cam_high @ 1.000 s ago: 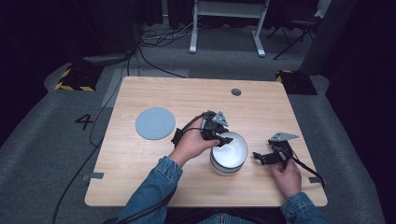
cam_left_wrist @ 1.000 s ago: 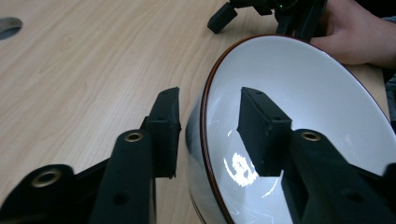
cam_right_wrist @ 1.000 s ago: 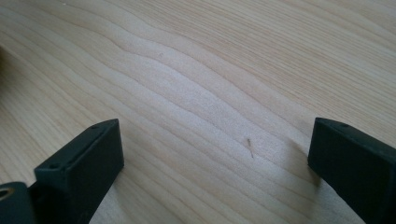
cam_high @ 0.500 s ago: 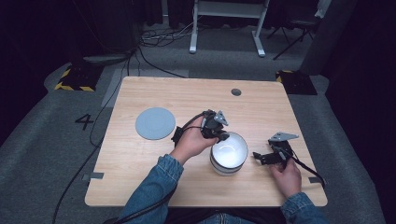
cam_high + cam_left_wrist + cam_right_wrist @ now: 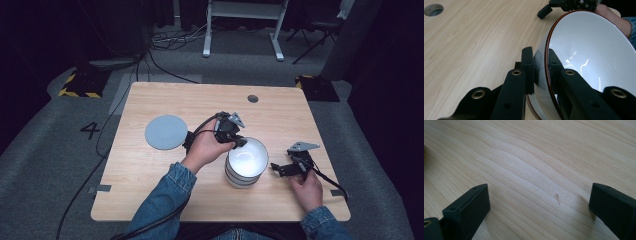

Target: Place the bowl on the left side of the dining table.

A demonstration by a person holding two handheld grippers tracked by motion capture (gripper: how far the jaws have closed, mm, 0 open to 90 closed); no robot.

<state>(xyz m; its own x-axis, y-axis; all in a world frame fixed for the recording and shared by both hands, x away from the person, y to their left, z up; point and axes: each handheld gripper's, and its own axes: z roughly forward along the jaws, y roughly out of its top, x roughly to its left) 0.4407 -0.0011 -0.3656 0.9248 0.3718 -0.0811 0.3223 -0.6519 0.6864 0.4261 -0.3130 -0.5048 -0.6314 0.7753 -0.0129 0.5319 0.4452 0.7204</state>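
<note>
gripping the rim of the top white bowl (image 5: pixel 248 156), your left gripper (image 5: pixel 234 138) has just finished closing: one jaw sits outside the wall and the other inside, pads pressed on the thin brown-edged lip, as the left gripper view (image 5: pixel 541 72) shows. compared with a second ago, the top bowl (image 5: pixel 589 57) now looks slightly lifted and tipped out of the stack of bowls (image 5: pixel 239 179) beneath it, so the clamp seems to have taken and the separating of one bowl from the rest looks under way. the stack stands on the wooden table (image 5: pixel 165 200) near your edge, between your two hands, right of the grey plate (image 5: pixel 166 132). a bowl has no real long axis; its opening faces up and a little toward your right, rim tilted, not level. your right gripper (image 5: pixel 284 168) rests low beside the stack, not touching it, jaws well apart with only bare table (image 5: pixel 531 170) between them. my guess is that a rim-only hold could let the bowl swing, so lift it gently.
</note>
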